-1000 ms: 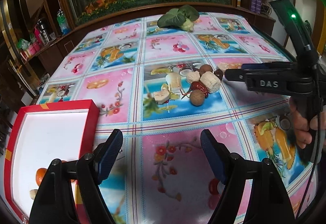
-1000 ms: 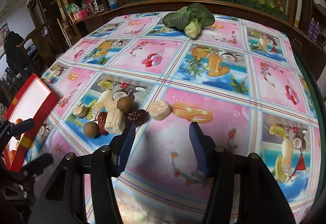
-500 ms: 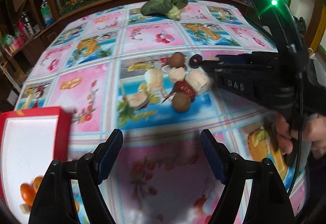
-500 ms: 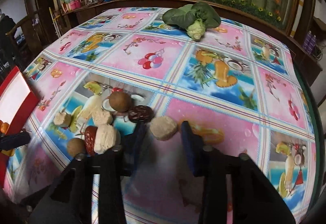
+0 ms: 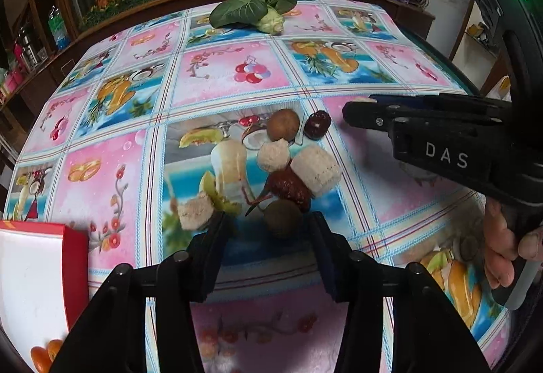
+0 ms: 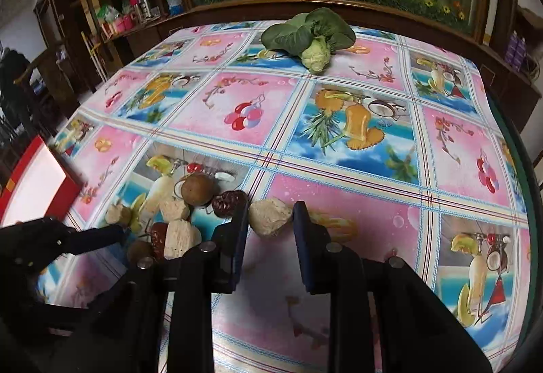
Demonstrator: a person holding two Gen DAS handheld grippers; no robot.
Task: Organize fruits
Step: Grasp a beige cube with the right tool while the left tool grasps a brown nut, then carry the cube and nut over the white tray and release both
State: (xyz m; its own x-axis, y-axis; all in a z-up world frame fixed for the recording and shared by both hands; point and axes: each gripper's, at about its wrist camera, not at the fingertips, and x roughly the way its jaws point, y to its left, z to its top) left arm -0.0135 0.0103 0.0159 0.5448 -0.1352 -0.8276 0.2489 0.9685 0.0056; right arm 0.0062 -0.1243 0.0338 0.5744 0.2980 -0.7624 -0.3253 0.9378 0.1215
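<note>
A small heap of fruit pieces lies mid-table on the patterned cloth. My left gripper [image 5: 268,225] is low over its near edge, jaws closing around a round brown fruit [image 5: 282,218]; only the right pad looks close to it. My right gripper [image 6: 269,225] is shut on a pale lumpy chunk [image 6: 269,218] that rests on the cloth at the heap's right end. In the heap lie a second brown fruit [image 5: 283,124], a dark red date [image 5: 316,124], a ribbed pale piece [image 5: 315,171] and a reddish date [image 5: 288,186]. The right gripper [image 5: 354,110] reaches in from the right.
A red tray [image 5: 73,257] with a white inside sits at the near left and holds small orange fruits [image 5: 42,354]. A leafy green vegetable [image 5: 253,8] lies at the far edge. A wooden ledge and a planted glass tank stand behind the table. A hand [image 5: 502,247] grips the right tool.
My left gripper has moved forward to the heap and its jaws have narrowed around the brown fruit. The right jaws have closed onto the pale chunk.
</note>
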